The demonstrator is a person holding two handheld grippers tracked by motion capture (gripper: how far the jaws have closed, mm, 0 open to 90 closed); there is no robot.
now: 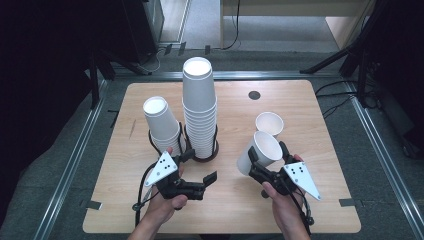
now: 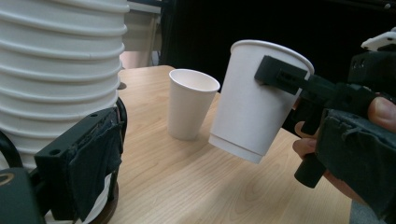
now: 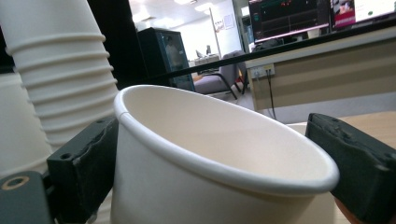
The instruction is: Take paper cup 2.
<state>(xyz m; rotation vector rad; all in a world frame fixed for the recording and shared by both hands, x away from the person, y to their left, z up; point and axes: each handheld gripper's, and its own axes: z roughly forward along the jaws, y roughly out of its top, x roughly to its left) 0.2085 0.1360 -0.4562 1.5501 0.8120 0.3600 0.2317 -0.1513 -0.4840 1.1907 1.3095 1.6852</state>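
Just above the light wooden table (image 1: 235, 200), the right gripper (image 1: 267, 156) pinches a white paper cup (image 1: 261, 151) between its two black jaws, the cup tilted and clear of the wood. A second white paper cup (image 1: 270, 123) stands upright just behind it. The left gripper (image 1: 200, 167), jaws spread with nothing between them, sits beside the tall stack of white paper cups (image 1: 200, 107).
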